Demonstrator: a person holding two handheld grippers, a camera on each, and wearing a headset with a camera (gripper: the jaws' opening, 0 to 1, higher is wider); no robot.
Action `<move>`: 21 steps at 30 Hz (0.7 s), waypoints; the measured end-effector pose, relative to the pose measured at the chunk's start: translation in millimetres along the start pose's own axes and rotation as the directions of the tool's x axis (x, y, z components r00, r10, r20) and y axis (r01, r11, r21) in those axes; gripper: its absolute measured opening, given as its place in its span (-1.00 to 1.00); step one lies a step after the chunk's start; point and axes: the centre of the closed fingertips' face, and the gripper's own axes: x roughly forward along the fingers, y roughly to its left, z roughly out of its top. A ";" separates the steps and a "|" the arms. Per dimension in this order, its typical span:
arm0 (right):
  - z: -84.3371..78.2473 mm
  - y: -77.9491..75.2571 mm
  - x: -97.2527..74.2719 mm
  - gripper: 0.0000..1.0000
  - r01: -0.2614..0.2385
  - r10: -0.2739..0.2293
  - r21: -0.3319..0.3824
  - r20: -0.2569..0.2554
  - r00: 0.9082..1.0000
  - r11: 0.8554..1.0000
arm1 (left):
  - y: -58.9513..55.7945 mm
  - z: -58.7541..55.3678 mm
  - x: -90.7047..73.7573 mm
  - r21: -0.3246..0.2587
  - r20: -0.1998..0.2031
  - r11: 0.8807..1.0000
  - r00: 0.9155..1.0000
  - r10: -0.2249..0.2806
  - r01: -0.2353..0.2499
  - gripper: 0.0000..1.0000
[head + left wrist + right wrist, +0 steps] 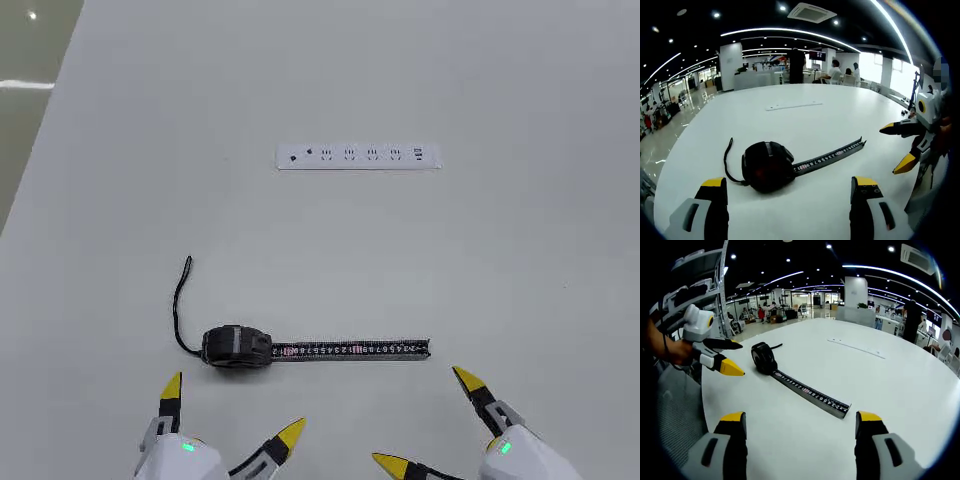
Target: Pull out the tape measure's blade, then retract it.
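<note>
A black tape measure [237, 348] lies on the white table, its wrist strap [181, 300] trailing away from me. Its blade [352, 349] is pulled out to the right and lies flat on the table. My left gripper [230, 412] is open just in front of the case [767, 165], not touching it. My right gripper [430, 418] is open in front of the blade's end [842, 409], nothing between its fingers. The case [763, 356] and the left gripper [730, 360] also appear in the right gripper view; the right gripper [900, 147] appears in the left gripper view.
A white power strip [358, 156] lies flat farther back on the table. The table's left edge [40, 130] runs diagonally, with shiny floor beyond. People and desks stand far off in the room.
</note>
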 end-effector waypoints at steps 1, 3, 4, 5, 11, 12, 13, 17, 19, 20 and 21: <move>1.0 -1.3 0.0 0.82 -0.007 0.007 -0.006 0.003 1.000 1.000 | 1.7 -0.2 1.4 -0.009 -0.003 1.000 1.000 0.011 -0.011 1.00; 1.6 -4.1 0.1 0.79 -0.019 0.019 -0.014 0.000 1.000 1.000 | 5.7 0.7 3.7 -0.031 -0.009 0.999 0.999 0.034 -0.035 1.00; 2.1 -5.1 0.3 0.77 -0.027 0.028 -0.021 0.003 1.000 0.999 | 6.5 1.3 4.7 -0.041 -0.009 0.998 0.999 0.039 -0.039 1.00; 2.5 -6.7 0.4 0.76 -0.032 0.033 -0.026 0.006 0.999 0.999 | 7.1 2.1 5.8 -0.050 -0.009 0.998 0.999 0.044 -0.045 1.00; 2.7 -10.3 1.3 0.63 -0.069 0.070 -0.060 0.003 0.998 0.996 | 10.1 2.0 9.3 -0.052 -0.010 0.997 0.998 0.059 -0.059 1.00; 2.7 -10.3 1.3 0.62 -0.071 0.071 -0.061 0.003 0.997 0.996 | 10.1 2.0 9.4 -0.053 -0.011 0.997 0.998 0.059 -0.060 1.00; 2.5 -14.9 2.7 0.60 -0.084 0.084 -0.080 -0.002 0.996 0.993 | 11.0 1.8 11.9 -0.063 -0.013 0.996 0.998 0.065 -0.066 1.00; 1.2 -27.3 7.2 0.53 -0.126 0.125 -0.139 -0.021 0.992 0.982 | 12.5 2.1 18.7 -0.093 -0.021 0.992 0.997 0.079 -0.081 0.99; 0.0 -30.1 8.8 0.48 -0.144 0.142 -0.152 -0.028 0.989 0.978 | 13.0 2.0 20.3 -0.094 -0.026 0.992 0.996 0.084 -0.086 0.99; -1.0 -31.6 9.6 0.46 -0.150 0.147 -0.156 -0.034 0.989 0.976 | 13.6 1.7 20.6 -0.098 -0.028 0.991 0.996 0.086 -0.088 0.99; -2.4 -33.6 10.5 0.45 -0.159 0.154 -0.165 -0.044 0.987 0.973 | 14.6 1.3 21.2 -0.104 -0.029 0.990 0.996 0.088 -0.091 0.98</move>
